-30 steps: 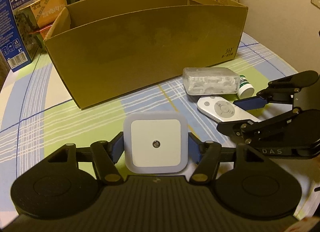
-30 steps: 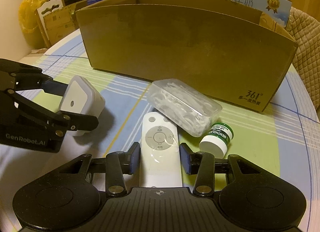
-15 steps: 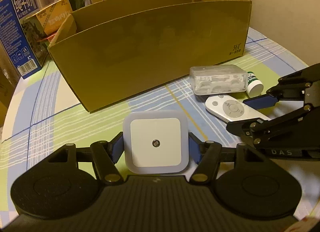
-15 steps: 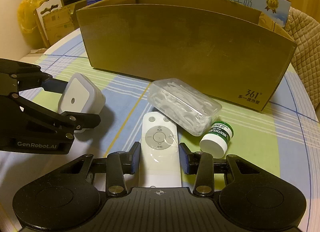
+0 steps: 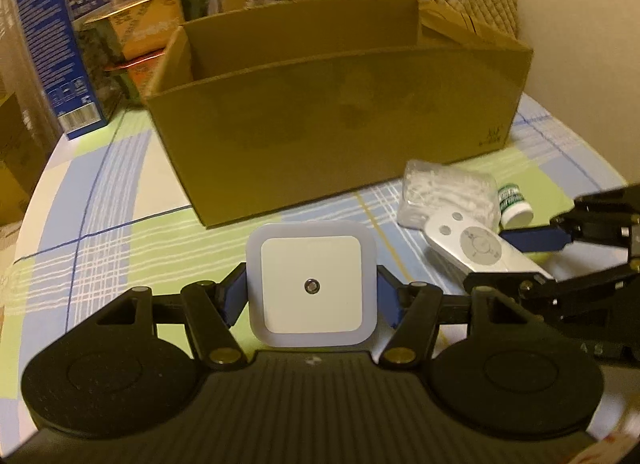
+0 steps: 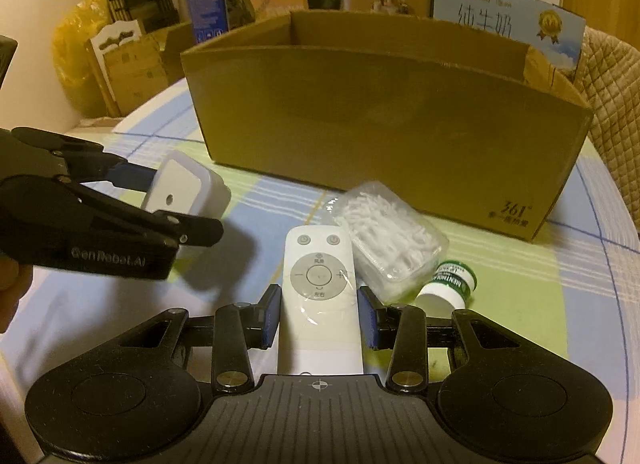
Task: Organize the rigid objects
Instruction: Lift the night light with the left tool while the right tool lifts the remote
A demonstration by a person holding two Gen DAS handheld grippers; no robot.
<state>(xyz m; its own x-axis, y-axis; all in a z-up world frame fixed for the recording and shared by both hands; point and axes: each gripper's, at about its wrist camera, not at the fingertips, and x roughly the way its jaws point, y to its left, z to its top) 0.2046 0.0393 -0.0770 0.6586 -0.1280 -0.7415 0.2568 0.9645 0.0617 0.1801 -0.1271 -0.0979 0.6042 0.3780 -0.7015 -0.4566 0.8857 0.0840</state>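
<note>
Remote (image 6: 320,296) looks light, stiff, slick; right gripper (image 6: 319,318) fingers pinch its long edges, left gripper (image 5: 312,296) fingers pinch night light (image 5: 312,286).

We note dim, warm yellow lighting, slight motion blur and fisheye bending with dark corners; soft shadows lie inside the cardboard box (image 5: 340,120) and on its near wall.
</note>
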